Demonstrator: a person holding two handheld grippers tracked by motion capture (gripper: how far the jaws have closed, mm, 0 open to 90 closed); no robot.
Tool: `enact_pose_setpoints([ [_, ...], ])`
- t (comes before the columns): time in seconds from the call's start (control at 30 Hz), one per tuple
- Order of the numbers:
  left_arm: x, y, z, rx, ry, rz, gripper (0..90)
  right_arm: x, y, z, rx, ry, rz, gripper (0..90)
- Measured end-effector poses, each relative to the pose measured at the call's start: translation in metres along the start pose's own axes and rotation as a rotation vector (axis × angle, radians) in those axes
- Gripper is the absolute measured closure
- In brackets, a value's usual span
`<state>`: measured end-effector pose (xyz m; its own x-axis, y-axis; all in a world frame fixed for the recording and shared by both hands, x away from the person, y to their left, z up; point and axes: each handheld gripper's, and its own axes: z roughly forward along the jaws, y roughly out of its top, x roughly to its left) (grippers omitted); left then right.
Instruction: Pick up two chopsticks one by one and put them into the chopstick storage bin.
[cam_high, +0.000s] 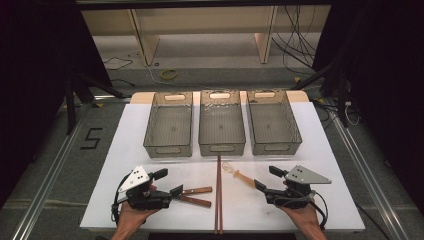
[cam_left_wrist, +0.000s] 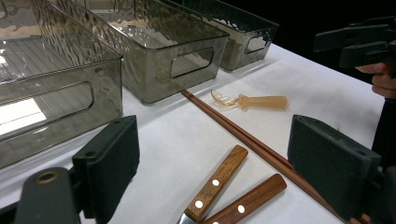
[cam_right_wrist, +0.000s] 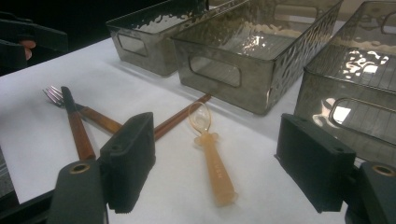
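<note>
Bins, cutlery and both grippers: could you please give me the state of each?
Left bin: empty.
Middle bin: empty.
Right bin: empty.
Chopsticks: lying flat, paired.
Spoon: lying flat, untouched.
Wooden-handled cutlery: lying flat.
Left gripper: open.
Right gripper: open.

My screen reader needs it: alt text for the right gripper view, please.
Open black tongs frame a translucent amber plastic spoon lying on the white table. Left of it lie brown wooden chopsticks and a wood-handled fork; three smoky clear plastic bins stand behind.
</note>
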<state>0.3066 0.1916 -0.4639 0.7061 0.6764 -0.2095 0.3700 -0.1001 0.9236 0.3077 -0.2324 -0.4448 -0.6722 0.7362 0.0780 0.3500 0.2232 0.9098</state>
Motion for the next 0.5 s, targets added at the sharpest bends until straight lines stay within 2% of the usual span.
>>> enact_pose_setpoints([
  [0.33,0.0014,0.0007,-0.0007,0.0,0.001,-0.008,16.3,0.0001,0.0007,0.0007,0.005,0.008,0.003,28.7],
  [0.43,0.0027,0.0028,-0.0028,-0.002,0.011,0.002,16.9,-0.0001,0.001,0.0009,0.009,0.015,0.005,29.0],
  [0.5,0.0043,0.0033,-0.0032,0.005,0.006,-0.009,16.9,-0.0001,0.0009,0.0015,0.012,0.018,0.007,29.0],
])
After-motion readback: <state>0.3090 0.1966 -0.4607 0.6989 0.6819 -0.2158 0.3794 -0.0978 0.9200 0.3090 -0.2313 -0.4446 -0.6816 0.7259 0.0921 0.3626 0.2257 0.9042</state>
